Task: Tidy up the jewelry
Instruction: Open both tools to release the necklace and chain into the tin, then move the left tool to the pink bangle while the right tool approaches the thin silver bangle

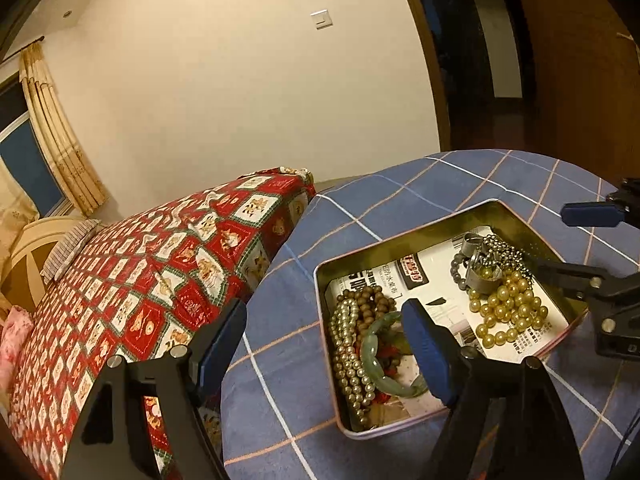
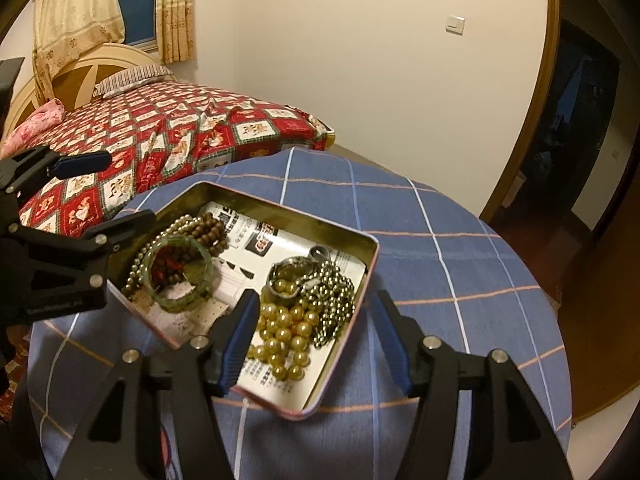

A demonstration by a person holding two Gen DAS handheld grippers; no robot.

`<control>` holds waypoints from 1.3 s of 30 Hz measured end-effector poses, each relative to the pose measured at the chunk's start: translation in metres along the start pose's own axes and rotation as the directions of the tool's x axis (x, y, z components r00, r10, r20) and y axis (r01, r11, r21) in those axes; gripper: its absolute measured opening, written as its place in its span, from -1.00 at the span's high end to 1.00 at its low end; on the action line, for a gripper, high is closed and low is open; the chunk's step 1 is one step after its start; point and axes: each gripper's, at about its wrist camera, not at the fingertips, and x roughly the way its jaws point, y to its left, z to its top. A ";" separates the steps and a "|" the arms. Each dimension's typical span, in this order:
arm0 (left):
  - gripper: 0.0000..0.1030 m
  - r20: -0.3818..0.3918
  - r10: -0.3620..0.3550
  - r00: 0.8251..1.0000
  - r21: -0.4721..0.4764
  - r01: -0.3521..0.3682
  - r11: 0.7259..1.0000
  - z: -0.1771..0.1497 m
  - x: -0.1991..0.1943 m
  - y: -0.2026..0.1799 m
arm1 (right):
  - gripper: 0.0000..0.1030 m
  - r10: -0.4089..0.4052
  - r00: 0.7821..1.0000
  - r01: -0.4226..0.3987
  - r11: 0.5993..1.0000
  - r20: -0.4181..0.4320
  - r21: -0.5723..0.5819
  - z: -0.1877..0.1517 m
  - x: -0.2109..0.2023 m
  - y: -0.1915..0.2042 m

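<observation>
A shallow metal tin (image 1: 404,232) (image 2: 372,268) lined with printed paper sits on a round table. Inside lie a green jade bangle (image 1: 370,354) (image 2: 176,304), brown bead strands (image 1: 372,300) (image 2: 212,228), a small-pearl strand (image 1: 346,356), a big yellow pearl string (image 1: 508,312) (image 2: 284,336), a metal ball chain (image 2: 332,304) and a silver ring (image 1: 482,278) (image 2: 286,278). My left gripper (image 1: 324,344) is open and empty, straddling the tin's left wall. My right gripper (image 2: 316,340) is open and empty, over the pearls at the tin's near right corner.
The table wears a blue checked cloth (image 1: 360,200) (image 2: 460,280). A bed with a red patterned cover (image 1: 140,280) (image 2: 180,136) stands just beyond the table's edge. A wooden door frame (image 2: 532,120) is at the right.
</observation>
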 end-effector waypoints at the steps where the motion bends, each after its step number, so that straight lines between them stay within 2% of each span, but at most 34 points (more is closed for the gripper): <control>1: -0.55 -0.001 -0.001 1.000 -0.004 0.001 1.000 -0.001 0.000 0.001 | -0.21 0.000 1.000 0.000 1.000 0.001 0.001 -0.002 -0.002 0.001; 19: -0.55 -0.060 0.021 0.998 -0.018 -0.022 1.000 -0.038 -0.013 0.004 | -0.43 -0.005 1.000 0.005 1.000 -0.017 -0.010 -0.039 -0.030 0.022; 27: -0.55 -0.114 0.021 0.993 0.000 -0.021 1.000 -0.071 -0.023 -0.001 | -0.45 -0.002 0.999 0.002 1.000 -0.051 -0.006 -0.063 -0.033 0.027; 33: -0.55 -0.149 -0.003 0.989 0.030 0.008 1.000 -0.099 -0.034 -0.015 | -0.47 0.006 0.997 -0.006 1.000 -0.079 0.001 -0.079 -0.037 0.030; 39: -0.55 -0.142 -0.037 0.989 0.023 0.041 0.999 -0.106 -0.047 -0.026 | -0.47 0.020 0.995 -0.023 0.999 -0.103 -0.027 -0.092 -0.044 0.040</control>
